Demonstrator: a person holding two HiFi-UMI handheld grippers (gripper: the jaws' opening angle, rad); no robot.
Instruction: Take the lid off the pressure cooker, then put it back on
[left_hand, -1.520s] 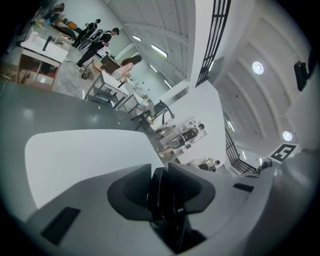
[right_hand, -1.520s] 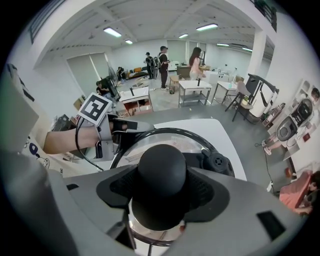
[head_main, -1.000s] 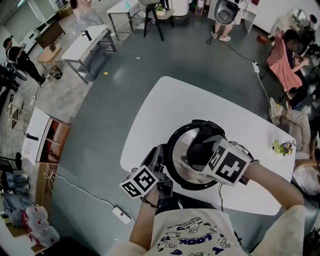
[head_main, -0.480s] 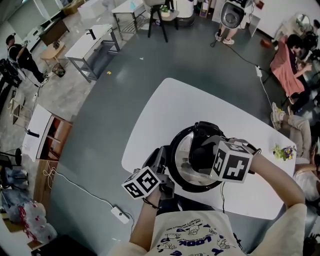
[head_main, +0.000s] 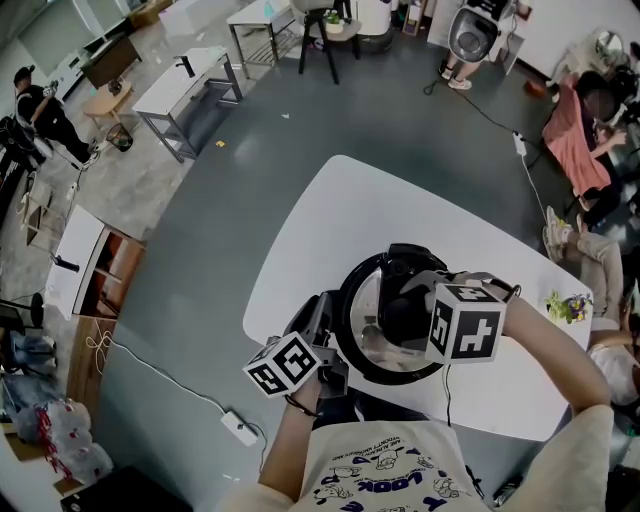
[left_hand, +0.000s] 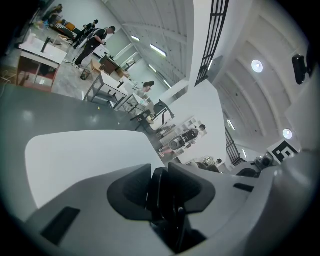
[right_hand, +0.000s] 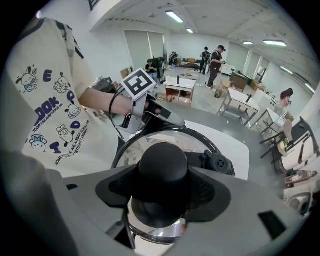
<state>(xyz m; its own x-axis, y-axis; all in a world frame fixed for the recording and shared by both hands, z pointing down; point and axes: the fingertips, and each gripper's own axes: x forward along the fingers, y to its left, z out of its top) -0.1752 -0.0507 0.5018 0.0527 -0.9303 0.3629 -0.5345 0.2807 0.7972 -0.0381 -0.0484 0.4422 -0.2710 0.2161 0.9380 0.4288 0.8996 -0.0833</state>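
Fingers (right_hand: 117, 192) of the right gripper (right_hand: 163, 192) clenched on the black knob (right_hand: 163, 162) of the lid (right_hand: 150, 145). Left gripper (left_hand: 160, 192) fingers (left_hand: 131, 190) pinch a thin black side handle (left_hand: 157, 192). White table (head_main: 330, 220) carries the pressure cooker (head_main: 350, 350) at its near edge, close to the person. Lid lies on top of the cooker, knob at its centre.

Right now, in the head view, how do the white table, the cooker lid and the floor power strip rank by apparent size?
1. white table
2. cooker lid
3. power strip, clearly the smallest
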